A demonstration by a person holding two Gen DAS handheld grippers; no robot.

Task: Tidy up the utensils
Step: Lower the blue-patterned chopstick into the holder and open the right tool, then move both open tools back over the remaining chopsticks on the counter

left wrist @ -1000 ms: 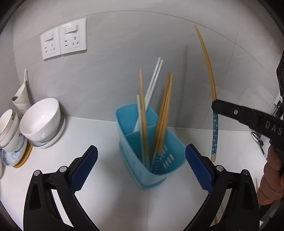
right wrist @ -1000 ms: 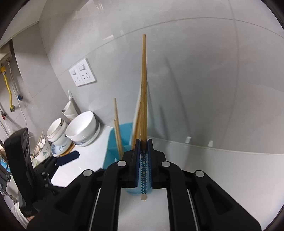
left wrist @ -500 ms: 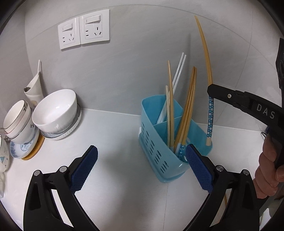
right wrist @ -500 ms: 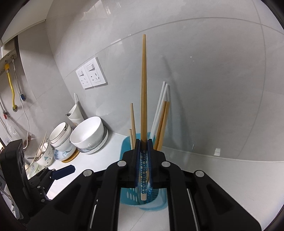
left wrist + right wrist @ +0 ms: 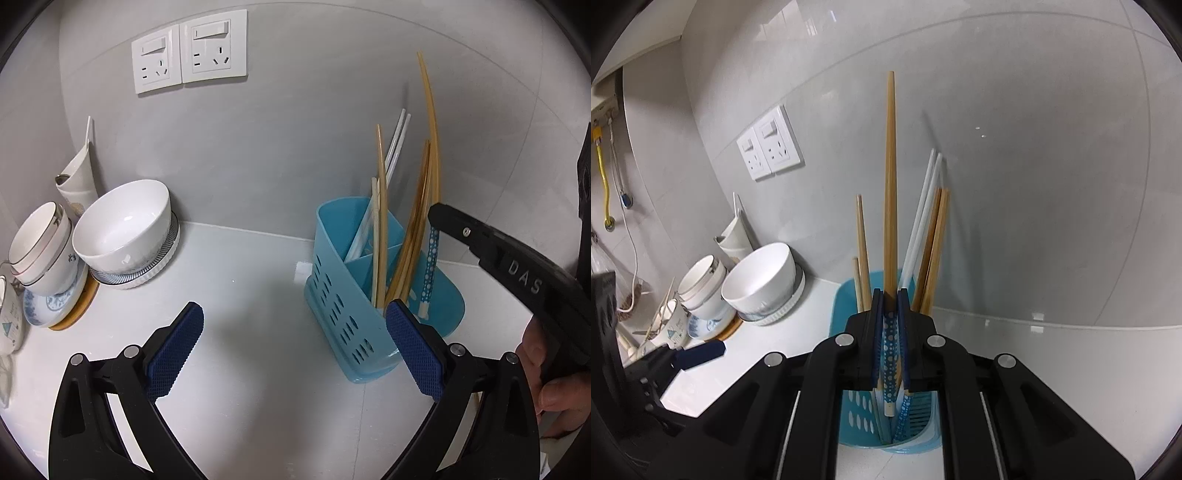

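On a white countertop [image 5: 258,369] against a grey tiled wall, a blue perforated utensil caddy [image 5: 351,321] stands at about three o'clock in the left wrist view, divided inside into compartments. The right gripper [image 5: 890,306] has its jaws pressed together on a wooden chopstick [image 5: 890,192] with a blue dotted end; the chopstick stands nearly upright, its plain tapered length rising toward twelve o'clock above the pads and its patterned end hanging below them, inside the mouth of the caddy [image 5: 849,417]. From the left wrist camera the same chopstick [image 5: 428,258] shows at two o'clock, its dotted tip down within the caddy's near-right compartment, the right gripper [image 5: 437,218] reaching in from three o'clock with part of a hand [image 5: 546,373] behind it. Other wooden chopsticks [image 5: 380,221] and a white pair [image 5: 395,144] already lean in the caddy. The left gripper [image 5: 295,350] hovers over bare countertop with its jaws spread wide and nothing between them, its right pad just in front of the caddy's near wall. At nine o'clock, well apart from the caddy, a white bowl [image 5: 125,225] sits on a ribbed dish beside stacked cups [image 5: 40,251] on a patterned plate. Two white wall sockets [image 5: 190,50] sit at twelve o'clock.
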